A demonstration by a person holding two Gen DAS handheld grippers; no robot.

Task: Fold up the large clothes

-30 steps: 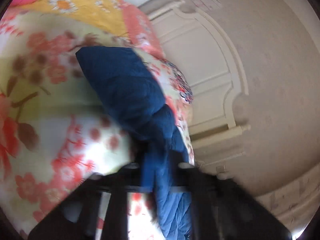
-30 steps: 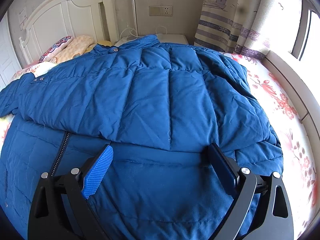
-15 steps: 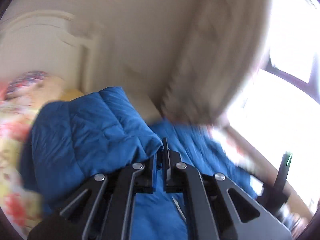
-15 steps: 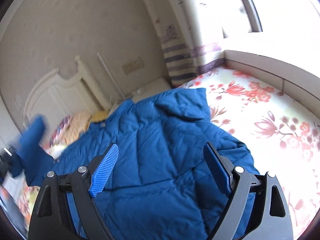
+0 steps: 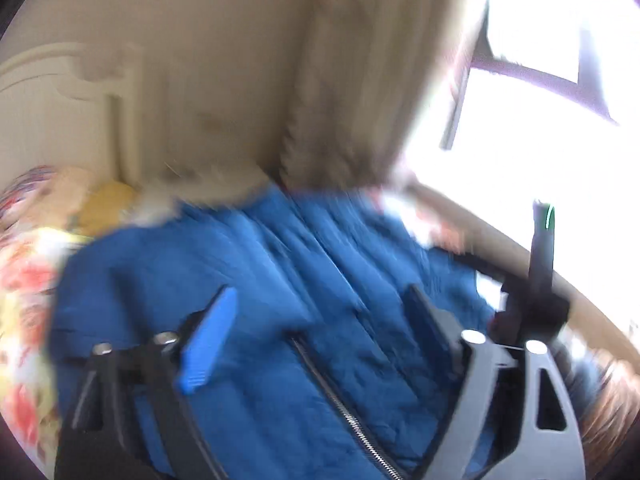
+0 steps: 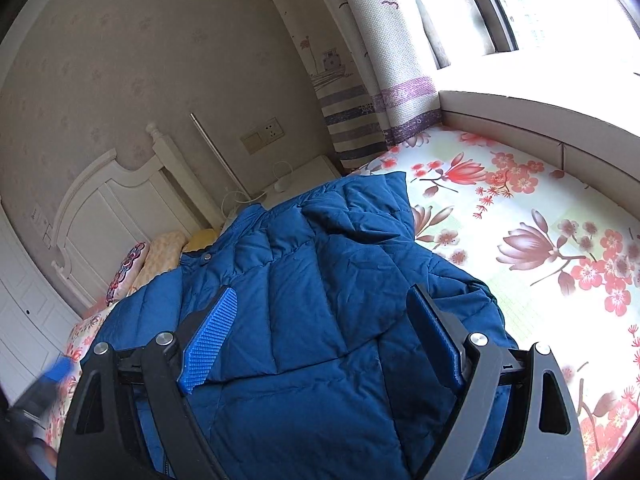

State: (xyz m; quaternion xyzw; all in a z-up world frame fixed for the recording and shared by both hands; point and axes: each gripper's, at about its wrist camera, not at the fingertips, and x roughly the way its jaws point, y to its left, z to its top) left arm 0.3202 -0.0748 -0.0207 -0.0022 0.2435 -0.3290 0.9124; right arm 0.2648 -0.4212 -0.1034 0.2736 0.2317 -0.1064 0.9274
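A large blue puffer jacket [image 6: 320,300] lies on the floral bed sheet [image 6: 560,248], its sleeves folded in over the body. In the blurred left wrist view the jacket [image 5: 280,280] fills the middle, with its zipper [image 5: 344,412] running down toward the camera. My left gripper [image 5: 320,328] is open and empty just above the jacket. My right gripper [image 6: 324,332] is open and empty above the jacket's lower part. The right gripper's body [image 5: 536,292] shows at the right of the left wrist view.
A white headboard [image 6: 108,208] and pillows [image 6: 156,256] are at the far left. A nightstand [image 6: 304,176] with a cable stands by the wall. A curtain [image 6: 360,80] and a window ledge [image 6: 540,120] border the bed on the right.
My left gripper carried the blue sleeve over onto the jacket, then opened and let it go. My right gripper lifted off the jacket and tilted up, staying open.
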